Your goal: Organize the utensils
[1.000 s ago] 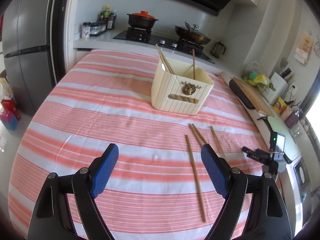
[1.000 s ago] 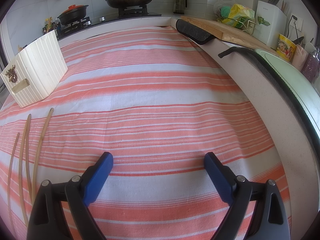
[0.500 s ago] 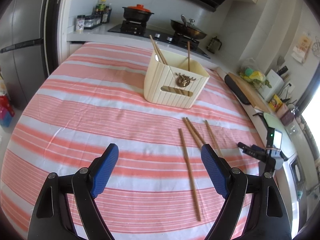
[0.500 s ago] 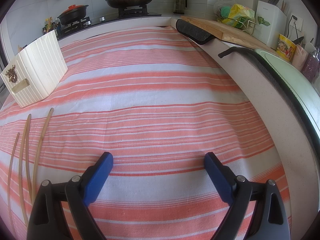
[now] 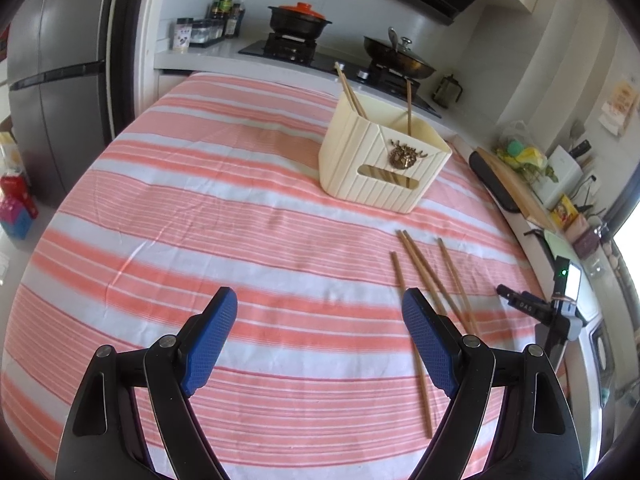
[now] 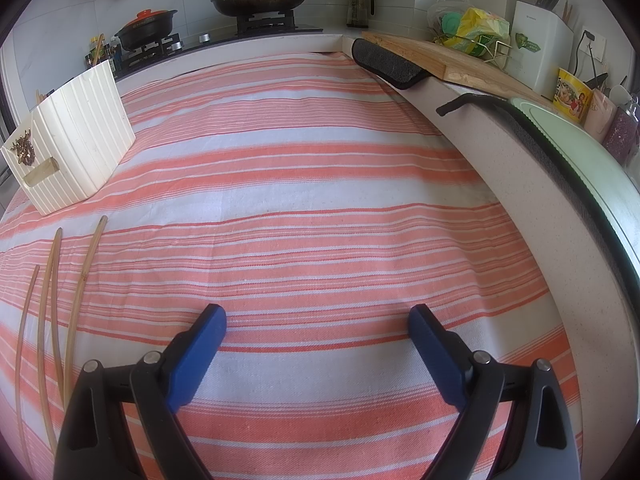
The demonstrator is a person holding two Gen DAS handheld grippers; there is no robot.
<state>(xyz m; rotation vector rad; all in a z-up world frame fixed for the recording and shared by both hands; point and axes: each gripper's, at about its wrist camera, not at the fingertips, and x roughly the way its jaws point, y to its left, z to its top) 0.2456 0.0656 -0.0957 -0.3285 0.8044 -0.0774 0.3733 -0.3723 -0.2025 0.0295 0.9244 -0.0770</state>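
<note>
A cream ribbed utensil box (image 5: 384, 164) stands on the striped tablecloth and holds three upright chopsticks (image 5: 352, 92). Several loose wooden chopsticks (image 5: 424, 276) lie on the cloth in front of it, just ahead of and under my left gripper's right finger. My left gripper (image 5: 320, 312) is open and empty above the cloth. In the right wrist view the box (image 6: 72, 140) is at far left and the loose chopsticks (image 6: 52, 300) lie at lower left. My right gripper (image 6: 316, 320) is open, empty and low over the cloth.
The pink-and-white striped tablecloth (image 5: 200, 208) covers the table. A counter (image 6: 500, 140) with a cutting board (image 6: 440, 56) borders the right side. A stove with pots (image 5: 300, 24) is behind. A fridge (image 5: 52, 80) stands at left. The other gripper (image 5: 560, 304) shows at right.
My left gripper has swung left and back, so the box and loose chopsticks now sit further right in its view. The right gripper has not moved.
</note>
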